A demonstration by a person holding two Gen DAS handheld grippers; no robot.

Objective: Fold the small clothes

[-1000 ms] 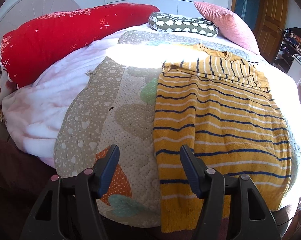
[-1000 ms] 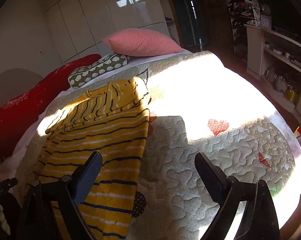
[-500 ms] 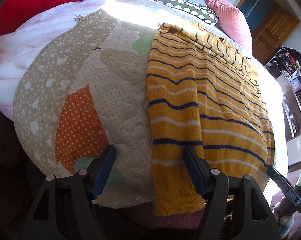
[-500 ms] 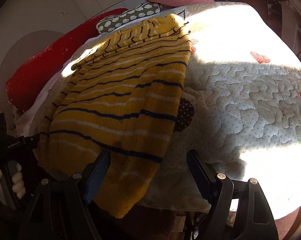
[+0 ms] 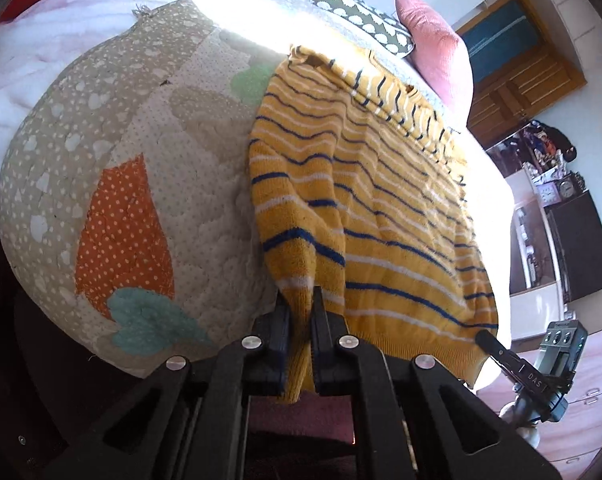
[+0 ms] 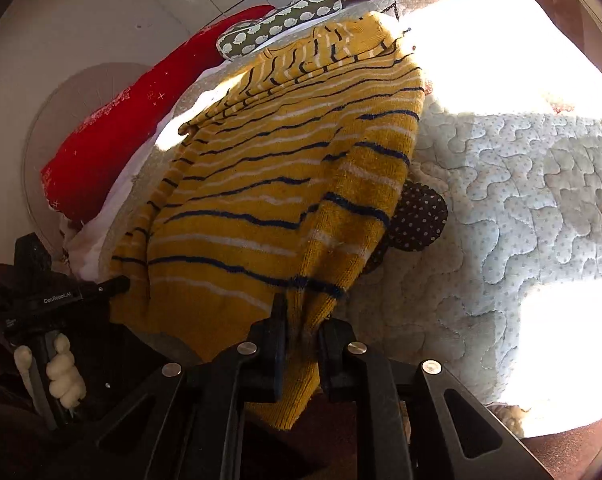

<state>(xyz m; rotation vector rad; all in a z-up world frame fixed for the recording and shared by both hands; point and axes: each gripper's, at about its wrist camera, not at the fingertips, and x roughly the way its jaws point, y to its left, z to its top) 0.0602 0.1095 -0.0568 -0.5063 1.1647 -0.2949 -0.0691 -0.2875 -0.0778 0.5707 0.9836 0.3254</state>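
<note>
1. The left gripper (image 5: 300, 312) has its jaws clenched on the near left corner of the yellow striped sweater (image 5: 381, 184), pinching the knit hem into a narrow fold that hangs down between the black fingers.
2. The right gripper (image 6: 301, 320) is likewise clamped on the sweater (image 6: 277, 184), gripping the near right corner of the hem, with a tongue of fabric drooping below the jaws.
3. In the left wrist view the other gripper's tip (image 5: 487, 340) touches the hem at the far right; in the right wrist view the left gripper (image 6: 117, 282) meets the hem at the far left.
4. The sweater lies spread on the quilt (image 5: 205, 216) at the near edge of the bed, its hem hanging over that edge and its folded sleeves bunched across the chest further back.
5. The quilt shows an orange dotted patch (image 5: 125, 236) to the left of the sweater and a dark dotted patch (image 6: 419, 216) peeking out at its right side.
6. Beyond the sweater lie a green patterned cushion (image 5: 353, 20), a pink pillow (image 5: 437, 56) and a red bolster (image 6: 113, 136).
</note>
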